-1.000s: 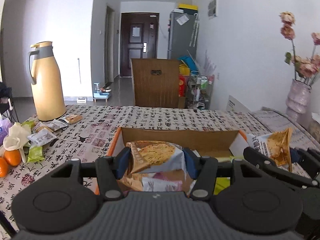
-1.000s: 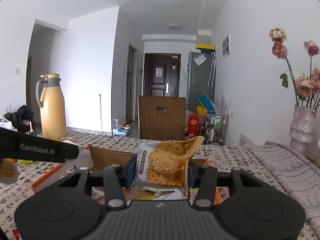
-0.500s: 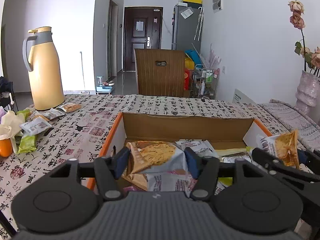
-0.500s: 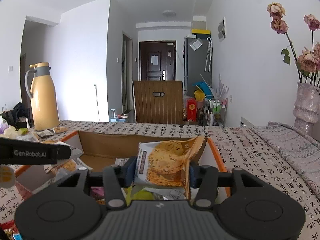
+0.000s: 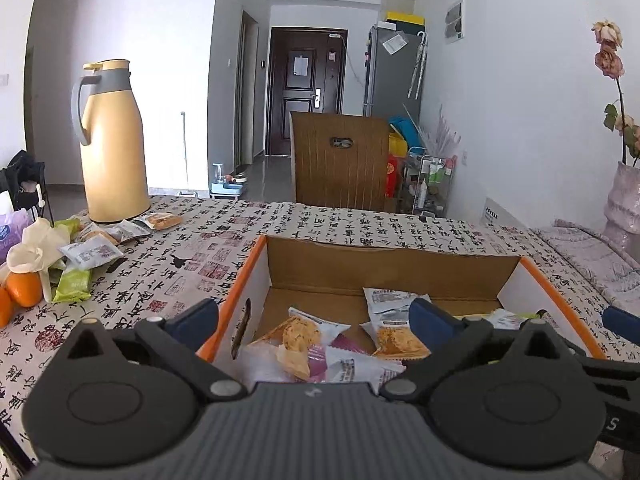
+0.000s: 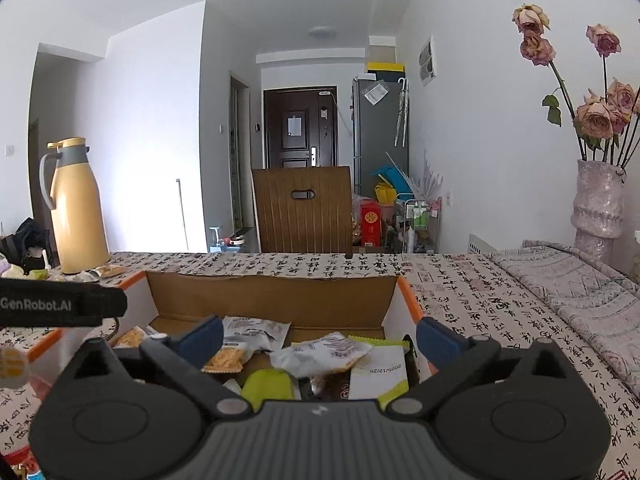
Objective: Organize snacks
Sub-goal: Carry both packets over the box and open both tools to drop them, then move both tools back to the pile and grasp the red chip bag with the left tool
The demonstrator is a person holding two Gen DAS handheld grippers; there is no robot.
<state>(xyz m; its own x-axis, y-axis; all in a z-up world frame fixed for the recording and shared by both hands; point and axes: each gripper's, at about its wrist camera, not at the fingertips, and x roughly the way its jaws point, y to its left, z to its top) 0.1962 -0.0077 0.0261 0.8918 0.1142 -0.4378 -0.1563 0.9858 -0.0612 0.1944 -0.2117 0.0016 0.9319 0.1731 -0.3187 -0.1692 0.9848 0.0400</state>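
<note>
Left wrist view: we list the left gripper (image 5: 314, 318), jaws opening and spread wide with nothing pinched, one blue pad outside the left wall of the cardboard box (image 5: 390, 268), the other over its interior. In the box, below the gap, we count an orange-printed snack packet (image 5: 298, 336), a purple-and-white packet (image 5: 344, 364) and a second orange packet (image 5: 394, 334), all lying loose on the floor of the box. On the patterned tablecloth (image 5: 320, 220) to the left we note a yellow thermos jug (image 5: 110, 144), loose snack packets (image 5: 120, 236) just beside its base, and an orange (image 5: 24, 288). Right wrist view: we list the right gripper (image 6: 320, 338), jaws likewise opening and wide, gripping nothing, above a silver packet (image 6: 320, 354), a green-edged white packet (image 6: 378, 374) and a lime-green packet (image 6: 268, 386) inside the same box. A vase of dried roses (image 6: 598, 204) stands at far right.
</note>
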